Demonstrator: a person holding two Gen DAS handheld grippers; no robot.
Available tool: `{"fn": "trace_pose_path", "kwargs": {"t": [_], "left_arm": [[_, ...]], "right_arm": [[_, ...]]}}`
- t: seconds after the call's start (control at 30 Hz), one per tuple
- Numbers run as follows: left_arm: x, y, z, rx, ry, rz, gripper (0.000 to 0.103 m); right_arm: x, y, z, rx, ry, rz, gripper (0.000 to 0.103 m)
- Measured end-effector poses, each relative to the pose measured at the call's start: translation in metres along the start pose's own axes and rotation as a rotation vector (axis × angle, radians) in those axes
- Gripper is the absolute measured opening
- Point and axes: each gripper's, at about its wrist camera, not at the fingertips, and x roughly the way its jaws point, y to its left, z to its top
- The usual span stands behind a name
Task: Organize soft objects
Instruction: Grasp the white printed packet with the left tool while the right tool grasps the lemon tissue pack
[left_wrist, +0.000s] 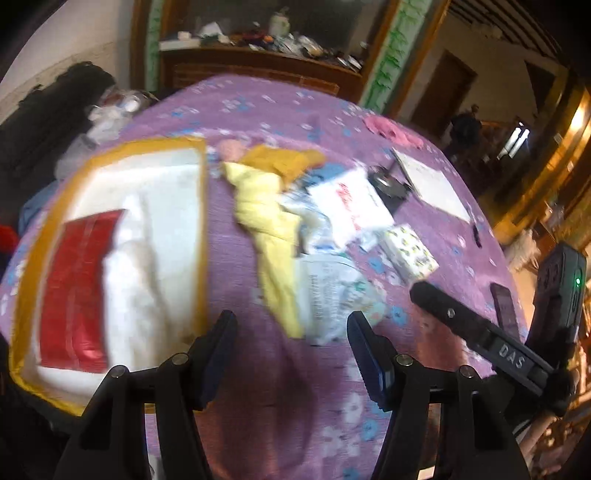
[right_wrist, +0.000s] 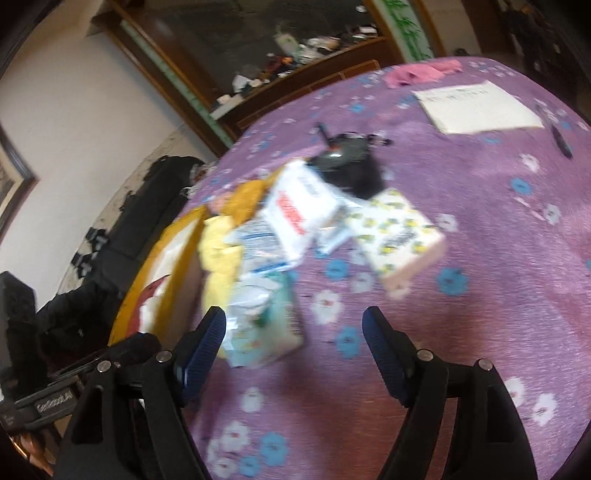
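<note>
Left tool: you are holding the left tool (left_wrist: 291, 354) with its jaws standing wide apart and nothing between them; it is hanging over bare purple cloth, between the box and the heap.
Right tool: you are keeping the right tool (right_wrist: 295, 350) spread wide too, gripping nothing; the near tissue pack is lying just beyond its left finger (right_wrist: 205, 354).
Surface: a purple flowered cover (left_wrist: 280, 398) is carrying everything; whether a tabletop or a bed is lying under it, I cannot tell.
Box: a yellow-rimmed box (left_wrist: 201, 236) is sitting at the left of the left wrist view, with a red packet (left_wrist: 74, 291) and white soft material (left_wrist: 140, 280) lying inside.
Soft heap: a pale yellow cloth (left_wrist: 269, 236) and a mustard cloth (left_wrist: 280, 158) are lying just right of the box, touching each other.
Tissue packs: a mint-and-white pack (right_wrist: 258, 325), a white pack with red lettering (right_wrist: 299, 210) and a yellow-patterned pack (right_wrist: 399, 236) are lying loose on the cover, outside the box.
Farther off: a pink cloth (right_wrist: 421, 74) is lying near the far edge, a white paper sheet (right_wrist: 476, 105) beside it, and a dark object (right_wrist: 347, 162) is resting behind the packs.
Sharpness: both views are smearing, so print on the packs is unreadable.
</note>
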Motion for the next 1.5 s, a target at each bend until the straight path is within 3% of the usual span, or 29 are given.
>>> {"fn": "trace_pose_path", "kwargs": {"t": [0.1,0.23,0.37,0.5,0.57,0.63,0.73,1.1,1.27,1.43,1.5], "left_arm": [[0.006,-0.015,0.003,0.046,0.008,-0.001,0.065],[0.033,-0.028,0.011,0.065,0.064,-0.029,0.065],[0.060,-0.042,0.018,0.137,0.084,0.021,0.065],[0.082,-0.035,0.019,0.119,0.123,0.066,0.065],[0.078,-0.024,0.017,0.070,0.107,0.023,0.059],[0.074,-0.018,0.014,0.039,0.104,0.010,0.042],[0.067,-0.009,0.010,-0.004,0.085,-0.013,0.037],[0.022,0.007,0.006,-0.097,-0.012,-0.102,0.037],[-0.002,0.016,0.004,-0.122,-0.046,-0.122,0.037],[-0.020,0.025,0.003,-0.132,-0.049,-0.153,0.037],[-0.032,0.032,0.001,-0.140,-0.073,-0.163,0.037]], "right_arm": [[-0.006,-0.010,0.013,-0.002,-0.017,-0.020,0.076],[0.003,-0.010,0.041,-0.118,0.017,-0.096,0.076],[0.027,-0.022,0.061,-0.129,0.026,-0.166,0.076],[0.046,-0.031,0.056,-0.127,0.024,-0.233,0.076],[0.052,-0.038,0.053,-0.109,0.061,-0.230,0.075],[0.053,-0.039,0.053,-0.107,0.061,-0.222,0.075],[0.055,-0.032,0.049,-0.147,0.060,-0.255,0.059],[0.046,-0.027,0.049,-0.156,0.009,-0.204,0.049],[0.038,-0.017,0.046,-0.197,-0.057,-0.249,0.047],[0.020,-0.012,0.040,-0.150,-0.094,-0.201,0.047],[0.010,-0.004,0.033,-0.114,-0.095,-0.137,0.048]]}}
